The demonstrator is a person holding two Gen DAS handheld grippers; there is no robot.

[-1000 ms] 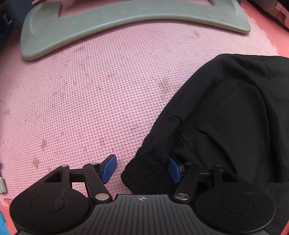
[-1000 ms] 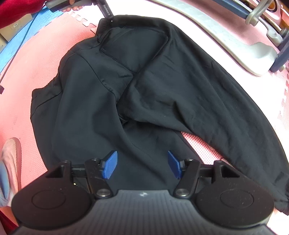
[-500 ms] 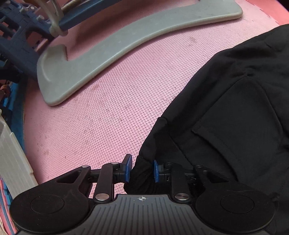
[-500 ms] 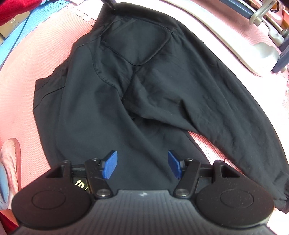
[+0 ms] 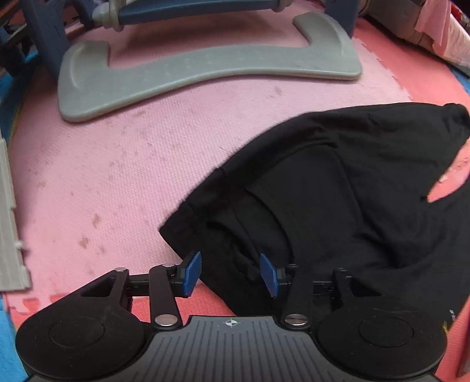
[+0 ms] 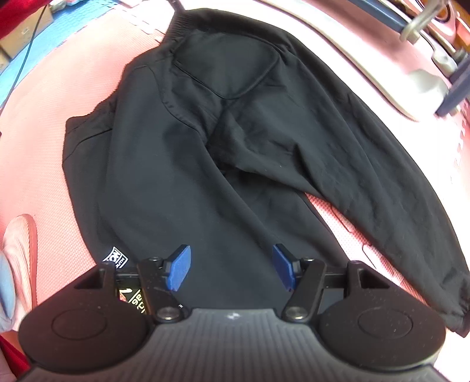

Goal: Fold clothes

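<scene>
Both tongs stand open over a black fabric pair of trousers (image 6: 235, 141) spread flat on a pink foam puzzle-tile floor mat (image 5: 117, 176). Left tongs (image 5: 230, 273), blue-padded and spread wide, hover just above the ribbed waistband corner of the garment, with black cloth showing between the pads (image 5: 192, 271) and nothing pinched. Right tongs (image 6: 232, 271) are likewise parted, poised above the lower part of one trouser leg; their blue pads (image 6: 179, 269) frame plain black cloth without closing on it. Seen from the right wrist camera, the trousers lie with the waistband at the far end, a patch pocket (image 6: 226, 67) facing up just below it, and the two legs running toward the camera, the right-hand leg angled outward so that a wedge of pink mat shows between them. A small white printed label (image 6: 116, 257) sits on the near leg, just left of the tongs. In the left wrist view a curved grey plastic base plate (image 5: 205, 70) rests on the mat well beyond the garment, with dark blue framework (image 5: 191, 8) rising behind it. A pale pink ribbed slipper (image 6: 20, 244) lies at the left edge of the right wrist view, beside the trousers but apart from them.
</scene>
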